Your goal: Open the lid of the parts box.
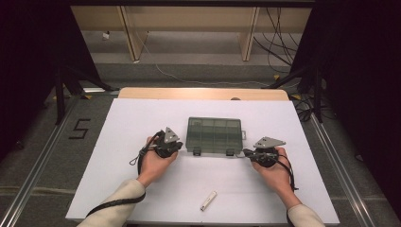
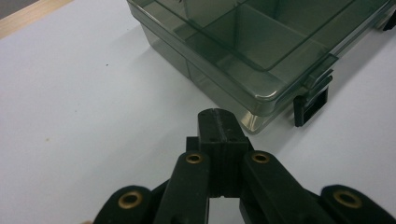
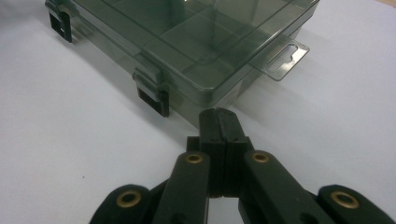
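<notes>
From the high view, a smoky transparent compartment box [image 1: 214,135] lies closed near the middle of the white table top [image 1: 118,142], its two dark latches facing the near edge. The left gripper [image 1: 178,145] sits just beside the box's near-left corner, held in the person's left hand [image 1: 153,163]; the right gripper [image 1: 246,152] sits just beside the near-right corner, held in the right hand [image 1: 276,172]. A small white tube-like object [image 1: 208,200], too small to identify, lies well apart from them close to the table's near edge. In the left gripper view, the jaws are pressed together with nothing between them, the tips just short of the box's rounded corner [image 2: 254,100]; whether they touch it cannot be told. One black latch [image 2: 310,106] hangs down beside that corner. In the right gripper view, the jaws are likewise clenched on nothing, tips just at the box's corner [image 3: 210,95], with a latch [image 3: 152,91] to one side and the clear hang tab [image 3: 285,57] jutting from the box's end.
</notes>
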A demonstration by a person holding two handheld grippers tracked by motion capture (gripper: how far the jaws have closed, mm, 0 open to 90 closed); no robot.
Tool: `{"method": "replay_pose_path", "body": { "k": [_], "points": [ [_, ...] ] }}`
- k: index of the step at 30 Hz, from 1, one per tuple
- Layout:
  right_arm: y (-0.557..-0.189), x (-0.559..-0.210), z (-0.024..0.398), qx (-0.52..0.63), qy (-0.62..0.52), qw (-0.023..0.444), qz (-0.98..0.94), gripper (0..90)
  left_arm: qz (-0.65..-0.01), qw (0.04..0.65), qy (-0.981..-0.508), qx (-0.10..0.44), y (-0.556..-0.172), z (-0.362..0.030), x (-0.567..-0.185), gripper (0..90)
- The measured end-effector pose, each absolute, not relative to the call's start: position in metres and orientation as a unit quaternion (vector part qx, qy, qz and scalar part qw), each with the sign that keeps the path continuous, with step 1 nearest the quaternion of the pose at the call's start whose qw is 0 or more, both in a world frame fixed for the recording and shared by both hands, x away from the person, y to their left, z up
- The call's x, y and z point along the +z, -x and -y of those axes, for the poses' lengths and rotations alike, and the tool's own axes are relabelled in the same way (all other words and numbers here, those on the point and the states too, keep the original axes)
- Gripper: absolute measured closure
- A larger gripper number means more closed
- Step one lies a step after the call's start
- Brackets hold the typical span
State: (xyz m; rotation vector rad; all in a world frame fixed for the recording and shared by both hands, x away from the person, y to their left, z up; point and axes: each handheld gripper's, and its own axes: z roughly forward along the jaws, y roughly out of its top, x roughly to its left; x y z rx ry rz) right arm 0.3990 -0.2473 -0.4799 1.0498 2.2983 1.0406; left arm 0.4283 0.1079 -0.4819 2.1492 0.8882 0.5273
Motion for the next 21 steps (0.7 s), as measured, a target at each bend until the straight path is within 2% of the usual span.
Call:
{"method": "replay_pose_path", "body": {
  "k": [21],
  "points": [
    [-0.4007,-0.4802,0.2444,0.366,-0.377,0.203,-0.826,90.0,-0.329,0.367,-0.843,0.214,-0.4285,-0.101,-0.4845,89.6]
  ]
}}
